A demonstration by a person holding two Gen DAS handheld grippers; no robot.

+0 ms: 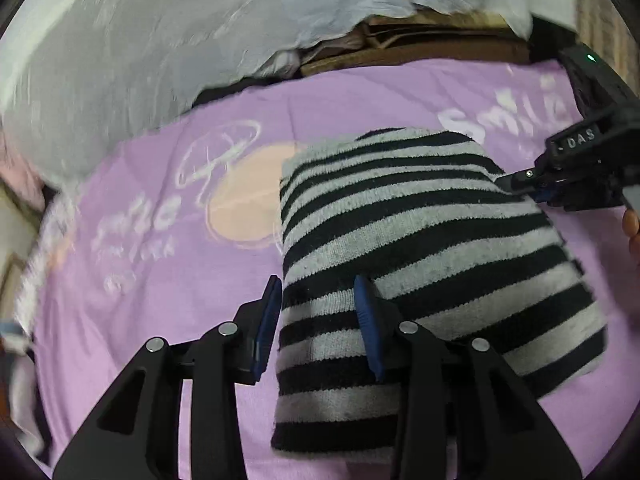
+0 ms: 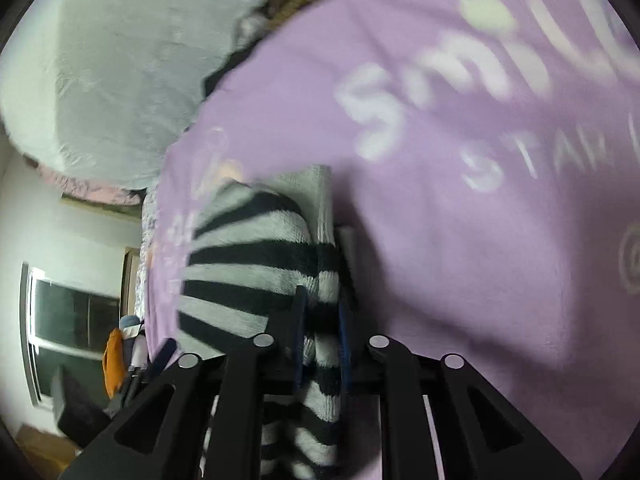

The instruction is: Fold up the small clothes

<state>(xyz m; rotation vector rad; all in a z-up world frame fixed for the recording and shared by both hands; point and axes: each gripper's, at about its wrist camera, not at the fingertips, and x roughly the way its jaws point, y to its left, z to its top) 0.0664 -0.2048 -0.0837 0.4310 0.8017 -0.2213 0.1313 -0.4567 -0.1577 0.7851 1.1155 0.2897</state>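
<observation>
Striped knit garment [image 1: 420, 248] — black and grey, folded — lies on the lilac printed sheet [image 1: 160, 260], right of centre in the left wrist view. Left gripper [image 1: 318, 320], at 6 o'clock, straddles its near-left edge; whether the pads press cannot be told. Right gripper [image 2: 322, 340] — at 3 o'clock there — is clenched on the garment's folded edge.

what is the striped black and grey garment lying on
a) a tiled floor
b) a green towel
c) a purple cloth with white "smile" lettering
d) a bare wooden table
c: the striped garment rests on a purple cloth printed with white "smile" lettering, visible around it in both wrist views.
</observation>
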